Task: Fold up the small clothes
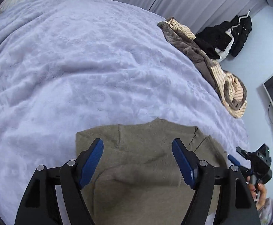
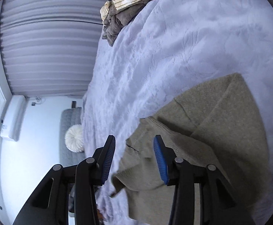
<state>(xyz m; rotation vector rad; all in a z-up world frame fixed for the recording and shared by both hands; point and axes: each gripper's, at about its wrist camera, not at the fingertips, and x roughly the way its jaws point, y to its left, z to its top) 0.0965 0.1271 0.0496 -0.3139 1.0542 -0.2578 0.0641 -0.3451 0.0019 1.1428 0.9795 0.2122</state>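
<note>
An olive-green knit sweater (image 1: 144, 150) lies partly folded on the lavender bedspread (image 1: 80, 65), near the bed's front edge. My left gripper (image 1: 137, 146) is open and empty, hovering just above the sweater. My right gripper shows at the right edge of the left wrist view (image 1: 235, 152), held in a hand beside the sweater. In the right wrist view the right gripper (image 2: 134, 144) is open and empty, over the sweater's (image 2: 211, 127) edge where a folded sleeve lies. The bedspread (image 2: 164, 46) stretches beyond.
A brown and cream striped blanket pile (image 1: 211, 65) lies along the bed's right side, also at the top of the right wrist view (image 2: 121, 3). Black clothes (image 1: 228, 35) hang on the wall. Curtains (image 2: 46, 46) and a white round cushion (image 2: 73, 138) stand beyond the bed.
</note>
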